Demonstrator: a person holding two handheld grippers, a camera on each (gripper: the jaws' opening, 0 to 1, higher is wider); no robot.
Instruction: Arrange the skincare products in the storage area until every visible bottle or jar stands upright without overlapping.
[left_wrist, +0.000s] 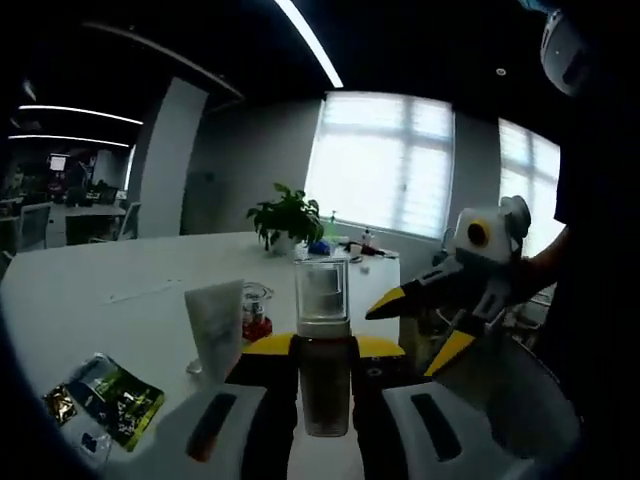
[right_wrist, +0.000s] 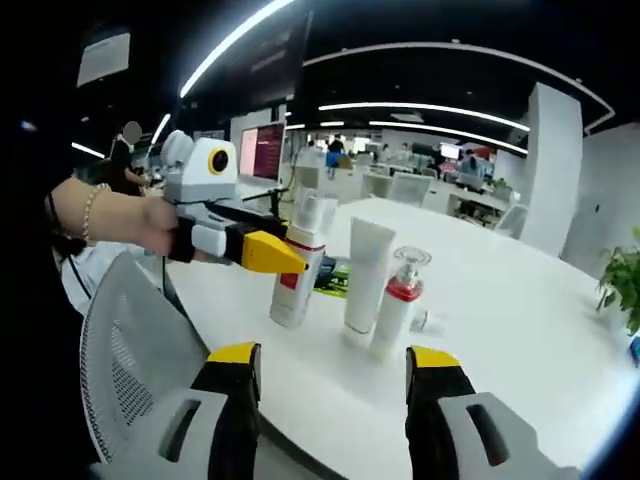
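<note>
Yellow-tipped jaws of the left gripper (left_wrist: 324, 350) clamp a tall bottle (left_wrist: 323, 350) with a brown body and clear cap, held upright at the edge of the white table (left_wrist: 120, 290). The right gripper (right_wrist: 335, 362) has its jaws wide apart, holding nothing. Beyond them a white tube (right_wrist: 367, 272) and a red-collared pump bottle (right_wrist: 396, 300) stand upright, close together. A small glass jar (left_wrist: 256, 310) sits behind the tube.

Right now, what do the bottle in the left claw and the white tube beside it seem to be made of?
The bottle held in the left claw looks like clear plastic or glass: a see-through cap with window light passing through, over a darker, tinted body. The white tube looks like matte, opaque soft plastic, with no sharp glints; it stands on its cap.
</note>
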